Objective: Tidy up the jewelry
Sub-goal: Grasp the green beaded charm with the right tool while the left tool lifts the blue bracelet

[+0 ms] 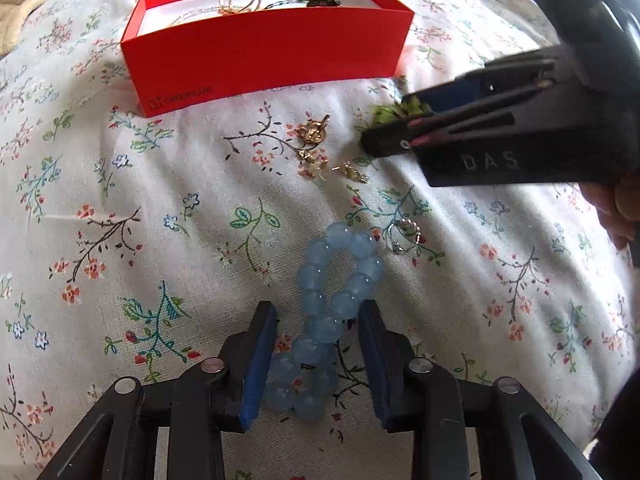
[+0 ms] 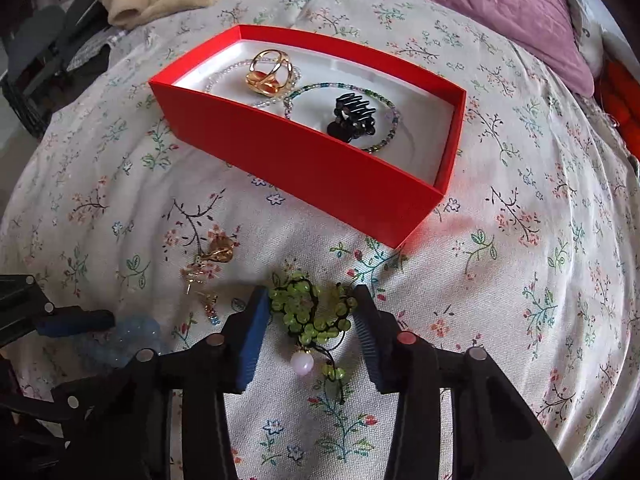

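Left claw [image 1: 318, 316] straddling blue bracelet [image 1: 332, 300], right claw [image 2: 310, 308] straddling green bracelet [image 2: 310, 310]

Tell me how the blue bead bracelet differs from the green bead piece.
The blue bead bracelet has large, pale, translucent beads; the green bead piece has small beads knotted on black cord, with a pink bead hanging. Blue lies between the left gripper fingers, green between the right gripper. Both rest on the floral sheet.

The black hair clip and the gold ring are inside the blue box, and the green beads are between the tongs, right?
Almost. The rectangular cardboard box is red, not blue, as the right wrist view shows. The black plastic claw hair clip and the chunky gold ring do lie inside it, and the green beaded ornament lies between the open right tongs.
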`<control>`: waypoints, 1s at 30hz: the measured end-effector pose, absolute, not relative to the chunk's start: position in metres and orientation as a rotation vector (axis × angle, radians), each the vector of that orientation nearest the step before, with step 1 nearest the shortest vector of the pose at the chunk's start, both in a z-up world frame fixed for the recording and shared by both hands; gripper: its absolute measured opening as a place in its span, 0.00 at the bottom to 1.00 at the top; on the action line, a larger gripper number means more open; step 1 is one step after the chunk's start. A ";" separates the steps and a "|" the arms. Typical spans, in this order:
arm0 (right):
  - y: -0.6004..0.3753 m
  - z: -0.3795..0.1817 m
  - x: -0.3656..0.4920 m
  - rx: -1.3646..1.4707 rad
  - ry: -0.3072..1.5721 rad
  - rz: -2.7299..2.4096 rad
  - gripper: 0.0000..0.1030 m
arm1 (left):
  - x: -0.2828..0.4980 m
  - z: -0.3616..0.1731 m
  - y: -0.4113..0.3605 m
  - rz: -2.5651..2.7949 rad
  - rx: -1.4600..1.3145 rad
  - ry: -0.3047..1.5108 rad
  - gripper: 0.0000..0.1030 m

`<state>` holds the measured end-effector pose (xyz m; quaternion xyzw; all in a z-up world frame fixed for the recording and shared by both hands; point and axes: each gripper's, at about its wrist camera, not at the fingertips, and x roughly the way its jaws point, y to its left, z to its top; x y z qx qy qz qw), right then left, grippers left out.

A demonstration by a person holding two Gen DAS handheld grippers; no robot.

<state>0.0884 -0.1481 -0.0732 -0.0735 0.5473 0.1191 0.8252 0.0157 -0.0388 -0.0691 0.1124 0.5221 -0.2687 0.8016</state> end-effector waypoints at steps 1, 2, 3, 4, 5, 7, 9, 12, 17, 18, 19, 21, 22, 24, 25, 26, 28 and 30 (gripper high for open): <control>-0.147 -0.073 0.088 -0.159 1.165 0.259 0.35 | 0.016 -0.069 -0.038 -0.564 0.236 1.122 0.24; -0.147 -0.073 0.088 -0.155 1.168 0.264 0.33 | 0.017 -0.068 -0.037 -0.555 0.229 1.126 0.15; -0.150 -0.072 0.088 -0.143 1.174 0.272 0.26 | 0.018 -0.068 -0.035 -0.550 0.212 1.131 0.09; -0.153 -0.072 0.087 -0.127 1.181 0.280 0.17 | 0.019 -0.067 -0.034 -0.546 0.193 1.137 0.09; -0.155 -0.072 0.086 -0.109 1.190 0.287 0.17 | 0.021 -0.066 -0.032 -0.541 0.169 1.145 0.09; -0.159 -0.071 0.085 -0.071 1.215 0.290 0.15 | 0.023 -0.065 -0.030 -0.529 0.132 1.157 0.09; -0.165 -0.069 0.082 -0.014 1.241 0.301 0.15 | 0.026 -0.064 -0.028 -0.521 0.099 1.167 0.09; -0.169 -0.064 0.074 0.042 1.251 0.321 0.15 | 0.029 -0.059 -0.024 -0.511 0.061 1.176 0.09; -0.173 -0.049 0.062 0.078 1.237 0.343 0.14 | 0.039 -0.046 -0.020 -0.494 0.029 1.164 0.09; -0.173 -0.046 0.061 0.085 1.232 0.348 0.14 | 0.037 -0.043 -0.019 -0.491 0.022 1.160 0.09; -0.173 -0.042 0.059 0.090 1.225 0.353 0.14 | 0.037 -0.040 -0.019 -0.490 0.013 1.156 0.09; -0.175 -0.034 0.056 0.097 1.209 0.363 0.14 | 0.038 -0.035 -0.018 -0.489 -0.001 1.149 0.09; -0.174 -0.030 0.054 0.101 1.201 0.366 0.14 | 0.038 -0.032 -0.018 -0.488 -0.006 1.144 0.09; -0.175 -0.023 0.053 0.107 1.185 0.373 0.14 | 0.039 -0.026 -0.015 -0.484 -0.013 1.132 0.09; -0.176 -0.020 0.052 0.111 1.179 0.375 0.14 | 0.040 -0.022 -0.015 -0.482 -0.017 1.125 0.09; -0.175 -0.017 0.051 0.114 1.176 0.377 0.14 | 0.041 -0.018 -0.014 -0.481 -0.021 1.118 0.09; -0.174 -0.012 0.052 0.117 1.167 0.380 0.15 | 0.041 -0.011 -0.014 -0.481 -0.029 1.105 0.09; -0.174 -0.008 0.053 0.115 1.156 0.378 0.15 | 0.045 -0.006 -0.016 -0.480 -0.035 1.093 0.08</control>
